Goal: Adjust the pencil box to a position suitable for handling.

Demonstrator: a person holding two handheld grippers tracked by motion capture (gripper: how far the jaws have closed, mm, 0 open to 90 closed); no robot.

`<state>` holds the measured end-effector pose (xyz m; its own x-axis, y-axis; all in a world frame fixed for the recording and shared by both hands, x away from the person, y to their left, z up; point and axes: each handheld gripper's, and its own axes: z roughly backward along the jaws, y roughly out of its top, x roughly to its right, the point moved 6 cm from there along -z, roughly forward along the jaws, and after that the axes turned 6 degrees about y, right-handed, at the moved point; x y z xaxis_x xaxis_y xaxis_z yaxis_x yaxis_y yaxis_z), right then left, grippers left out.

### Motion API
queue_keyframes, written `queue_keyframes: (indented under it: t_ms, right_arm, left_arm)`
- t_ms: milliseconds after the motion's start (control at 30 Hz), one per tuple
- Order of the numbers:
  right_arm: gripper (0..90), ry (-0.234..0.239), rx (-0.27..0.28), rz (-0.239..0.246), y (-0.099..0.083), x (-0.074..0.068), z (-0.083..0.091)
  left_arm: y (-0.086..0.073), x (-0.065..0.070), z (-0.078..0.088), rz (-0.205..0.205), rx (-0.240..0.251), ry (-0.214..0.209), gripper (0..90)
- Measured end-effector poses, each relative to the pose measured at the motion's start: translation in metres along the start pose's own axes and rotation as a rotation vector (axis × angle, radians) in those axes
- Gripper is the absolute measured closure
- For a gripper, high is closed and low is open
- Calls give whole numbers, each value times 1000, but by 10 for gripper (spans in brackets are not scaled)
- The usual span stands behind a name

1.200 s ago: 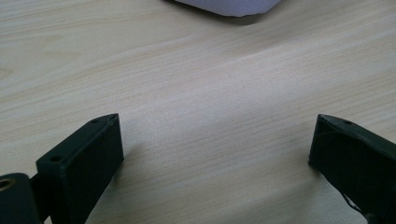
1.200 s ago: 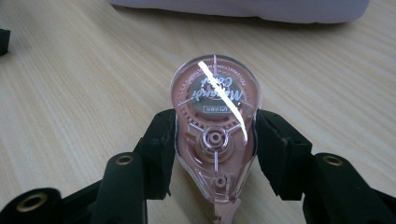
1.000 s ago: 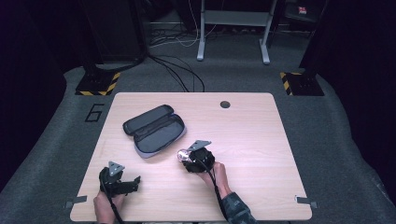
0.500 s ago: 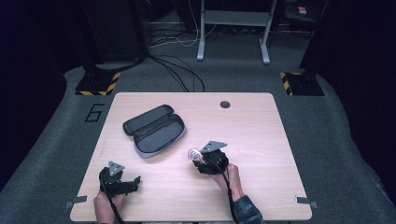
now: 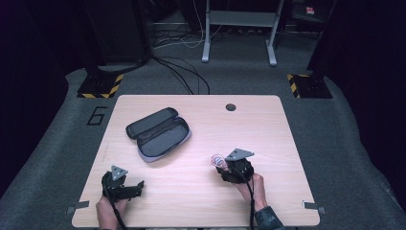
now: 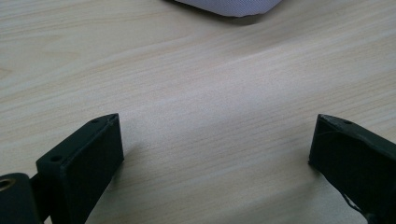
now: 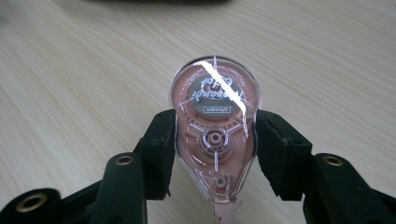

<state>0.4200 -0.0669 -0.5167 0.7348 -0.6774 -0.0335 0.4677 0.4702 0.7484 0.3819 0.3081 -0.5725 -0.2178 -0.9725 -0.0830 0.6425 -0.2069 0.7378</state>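
Observation:
A clear pink correction-tape dispenser (image 7: pixel 215 133) sits between the two black jaws of my right gripper (image 7: pixel 215 147), which is shut on its sides. In the high view that right gripper (image 5: pixel 221 163) is right of the table's middle, with the dispenser (image 5: pixel 217 159) at its tip just above the wood. My left gripper (image 5: pixel 136 188) lies near the front left corner, held by a hand. Its jaws stand wide open in the left gripper view (image 6: pixel 215 144) with bare wood between them. An open dark zip case (image 5: pixel 158 133) lies at the left centre of the table.
The light wooden table (image 5: pixel 268 124) has a round cable hole (image 5: pixel 231 107) near its far edge. The pale edge of the case (image 6: pixel 229 5) shows at the top of the left gripper view. Grey carpet, cables and black-yellow stand feet (image 5: pixel 100 85) lie beyond the table.
My right gripper has carried the dispenser to the right, away from the case. The left gripper has stayed put.

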Motion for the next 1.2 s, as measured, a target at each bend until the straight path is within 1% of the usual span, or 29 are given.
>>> queue_keyframes:
  t_ms: [67,100,133,167,233,300,333,367,400,433,467,500,567,633,767,800,833,867,900,933,1000,1033,1100,1133,1167,1200]
  right_arm:
    - [495,-20,1,-18,-6,6,5]
    - [495,-23,1,-19,-9,9,8]
    - [495,-23,1,-19,-9,9,8]
    - [495,-41,0,-35,-15,16,12]
    - [495,-62,-10,-47,-22,24,18]
    - [495,-75,-11,-78,-30,31,24]
    - [495,-75,-11,-78,-30,31,24]
    - [495,-94,-11,-87,-37,39,29]
    - [495,-99,-15,-86,-41,43,31]
    - [495,-99,-15,-86,-41,43,31]
    - [495,-105,-14,-98,-44,47,33]
    - [495,-121,-23,-113,-52,55,37]
    - [495,-131,-33,-131,-58,61,39]
    - [495,-146,-36,-138,-64,67,41]
    - [494,-166,-40,-166,-75,74,47]
    - [494,-174,-41,-167,-78,76,49]
    - [494,-186,-40,-178,-81,78,51]
    - [494,-186,-42,-179,-84,79,53]
    - [494,-190,-40,-197,-86,80,55]
    - [494,-196,-36,-197,-88,81,56]
    - [494,-210,-32,-214,-92,83,60]
    - [494,-224,-35,-218,-95,85,62]
    - [493,-229,-38,-226,-98,87,62]
    - [493,-234,-44,-212,-100,89,63]
    - [493,-234,-44,-212,-100,89,63]
    - [493,-244,-37,-226,-102,89,62]
  left_arm:
    - [0,0,0,1,0,1,27]
    - [0,0,0,1,0,-1,27]
    - [0,0,0,1,0,-1,27]
    - [0,0,0,0,0,1,27]
    - [0,0,0,0,-1,0,27]
    - [0,0,0,1,0,0,28]
    - [0,0,0,1,0,0,28]
    - [0,0,0,-1,-2,0,28]
    - [0,0,0,-1,-2,0,28]
    - [0,0,-1,0,0,-2,28]
    - [0,0,-1,0,0,-2,28]
    - [0,0,-1,0,0,-2,28]
    - [0,-1,-1,1,-1,-3,28]
    - [0,-1,-1,0,-4,-2,28]
    - [1,0,-1,2,-3,-2,28]
    - [1,0,-1,3,-3,-2,28]
    - [1,0,-1,3,0,-3,28]
    - [1,0,-1,3,-1,-3,28]
    - [1,0,-1,3,-1,-3,28]
    - [1,0,-1,3,0,-3,28]
    - [1,0,-1,3,-1,-3,28]
    - [1,0,-1,3,-1,-3,28]
    - [1,0,-1,3,0,-3,28]
    - [1,0,-1,3,0,-3,28]
    - [1,0,-1,4,0,-3,28]
    - [1,0,-1,2,-3,-2,28]
